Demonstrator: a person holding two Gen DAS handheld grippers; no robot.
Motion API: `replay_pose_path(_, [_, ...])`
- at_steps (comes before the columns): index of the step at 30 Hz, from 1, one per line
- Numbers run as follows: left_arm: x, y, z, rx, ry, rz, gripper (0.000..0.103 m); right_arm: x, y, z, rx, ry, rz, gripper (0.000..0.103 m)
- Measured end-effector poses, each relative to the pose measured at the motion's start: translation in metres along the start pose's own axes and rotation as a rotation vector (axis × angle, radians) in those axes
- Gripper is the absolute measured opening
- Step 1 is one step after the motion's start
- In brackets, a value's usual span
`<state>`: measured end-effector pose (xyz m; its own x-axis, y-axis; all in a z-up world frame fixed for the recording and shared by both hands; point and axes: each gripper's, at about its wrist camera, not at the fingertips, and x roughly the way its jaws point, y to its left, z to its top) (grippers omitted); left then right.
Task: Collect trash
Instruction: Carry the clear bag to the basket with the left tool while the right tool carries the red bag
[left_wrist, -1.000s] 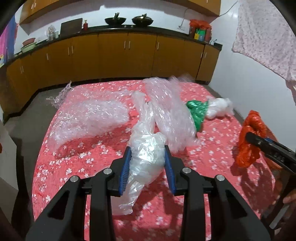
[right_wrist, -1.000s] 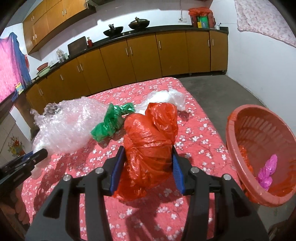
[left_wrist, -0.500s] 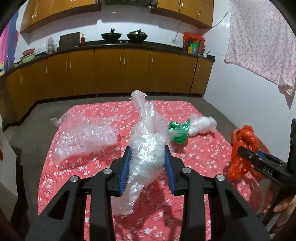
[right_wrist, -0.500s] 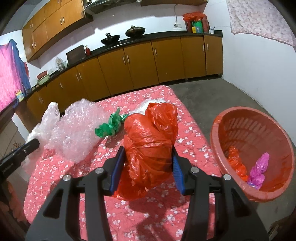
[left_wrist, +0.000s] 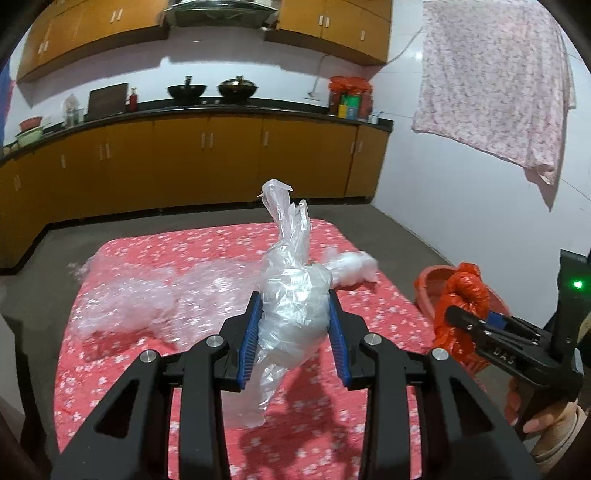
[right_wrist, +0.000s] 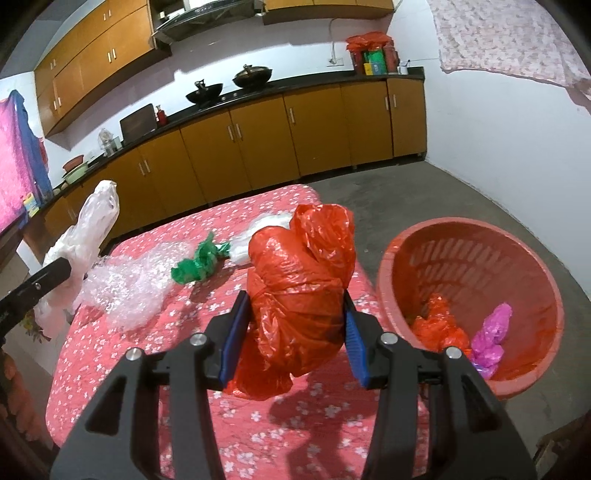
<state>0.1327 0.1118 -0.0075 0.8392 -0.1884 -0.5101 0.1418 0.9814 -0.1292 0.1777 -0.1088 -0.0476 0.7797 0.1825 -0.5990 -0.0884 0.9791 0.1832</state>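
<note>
Left wrist view, frame centre: left gripper (left_wrist: 293, 332) is clamping a clear plastic bag (left_wrist: 291, 314) over the red floral bedspread (left_wrist: 147, 369).
Right edge: right gripper (left_wrist: 458, 317) is carrying an orange bag (left_wrist: 463, 295).

Right wrist view, centre: right gripper (right_wrist: 295, 332) is squeezing the orange bag (right_wrist: 299, 295).
Right side: red basket (right_wrist: 480, 258) is holding trash.
Left centre: green bag (right_wrist: 197, 262) is lying on the bedspread (right_wrist: 129, 350).

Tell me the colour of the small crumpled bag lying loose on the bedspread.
Green; the small crumpled bag shows best in the right wrist view, on the bedspread.
</note>
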Motion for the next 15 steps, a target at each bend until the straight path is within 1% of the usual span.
replay_pose_path(9, [0.015, -0.035, 0.008, 0.045, 0.002, -0.083, 0.035, -0.014, -0.024, 0.001, 0.026, -0.023, -0.053, 0.047])
replay_pose_path(15, [0.025, -0.065, 0.009, 0.08, 0.009, -0.142, 0.035, -0.024, -0.05, 0.001, 0.053, -0.042, -0.108, 0.047])
